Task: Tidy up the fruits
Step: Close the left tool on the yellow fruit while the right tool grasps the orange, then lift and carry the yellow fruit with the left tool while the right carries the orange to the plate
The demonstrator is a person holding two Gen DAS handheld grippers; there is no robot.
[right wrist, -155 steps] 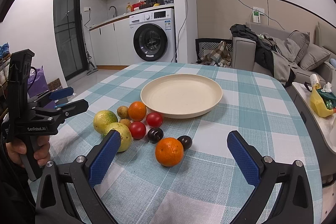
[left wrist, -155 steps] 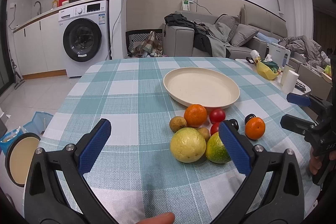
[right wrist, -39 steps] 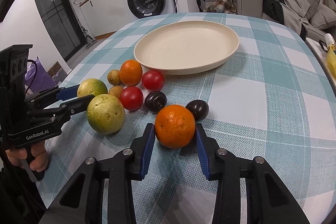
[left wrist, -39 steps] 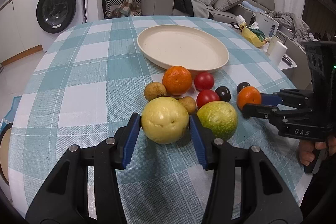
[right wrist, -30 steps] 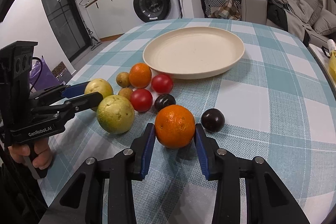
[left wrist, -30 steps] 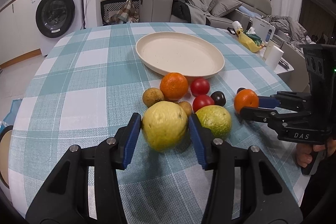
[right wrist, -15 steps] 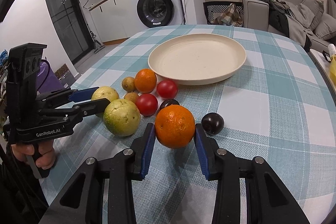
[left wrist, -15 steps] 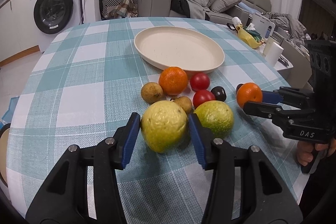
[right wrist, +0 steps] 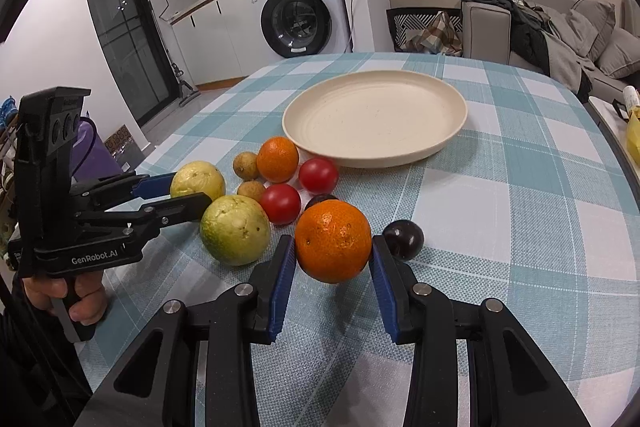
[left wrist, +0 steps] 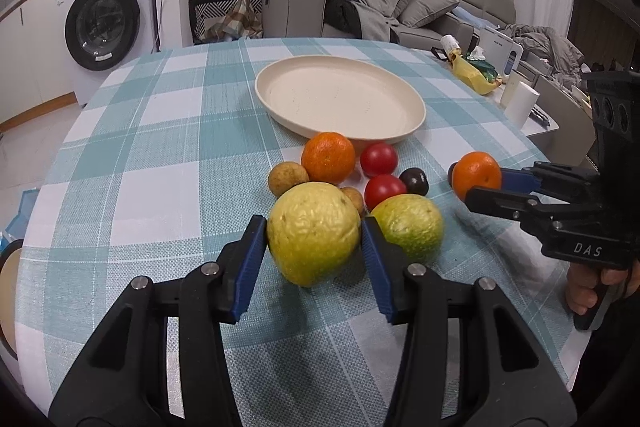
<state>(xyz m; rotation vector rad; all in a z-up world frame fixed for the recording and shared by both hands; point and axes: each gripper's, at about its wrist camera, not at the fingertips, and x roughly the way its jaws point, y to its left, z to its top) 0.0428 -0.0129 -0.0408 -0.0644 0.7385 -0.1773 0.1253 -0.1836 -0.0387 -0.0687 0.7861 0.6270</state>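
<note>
The left gripper [left wrist: 314,241] clamps a yellow guava [left wrist: 313,233] and the right gripper [right wrist: 333,259] clamps an orange [right wrist: 333,241], both near the table's [left wrist: 160,155] front edge. Loose fruit lies beyond them, then the empty cream plate [right wrist: 448,141] mid-table.

Both wrist cameras look down along their fingers, close over the shared plate [left wrist: 340,99] and fruit
</note>
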